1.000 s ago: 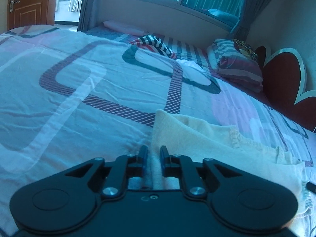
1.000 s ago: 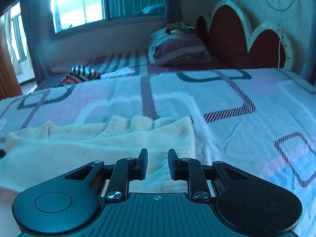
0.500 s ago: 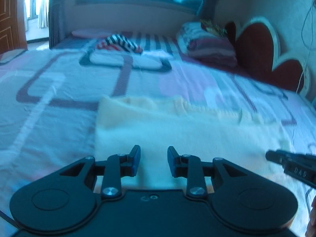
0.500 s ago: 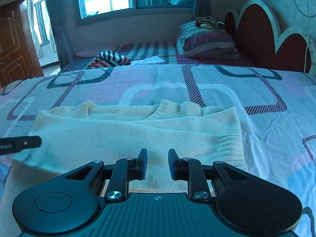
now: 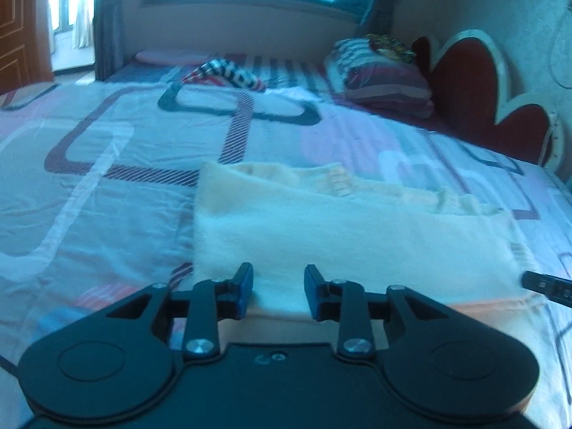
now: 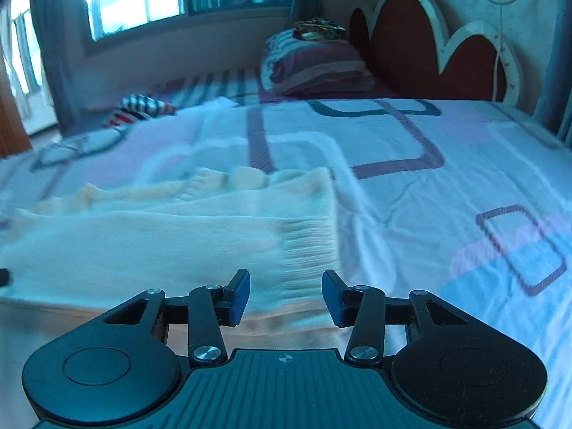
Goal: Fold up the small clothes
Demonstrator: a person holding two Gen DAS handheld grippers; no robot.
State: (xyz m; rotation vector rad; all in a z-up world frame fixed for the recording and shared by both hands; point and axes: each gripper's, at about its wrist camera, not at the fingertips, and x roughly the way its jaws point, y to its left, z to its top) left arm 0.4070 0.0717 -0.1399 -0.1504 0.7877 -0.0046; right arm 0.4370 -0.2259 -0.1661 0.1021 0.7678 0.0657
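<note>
A cream knit garment [image 5: 339,236] lies folded flat on the patterned bed sheet [image 5: 107,186]. It also shows in the right wrist view [image 6: 171,243], with its ribbed hem on the right. My left gripper [image 5: 278,286] is open and empty, just short of the garment's near left edge. My right gripper [image 6: 286,291] is open and empty, just short of the near edge by the ribbed hem. The right gripper's tip [image 5: 547,284] shows at the right edge of the left wrist view.
A striped garment [image 5: 225,75] lies far back on the bed. A stack of striped pillows [image 5: 382,78] sits by the red scalloped headboard [image 5: 500,107]. A window and curtains are behind. A wooden door [image 5: 14,32] is at the far left.
Both grippers have opened wider and let go of the garment. The left one was shut on the cloth edge a second ago. The garment now lies folded over on itself.
</note>
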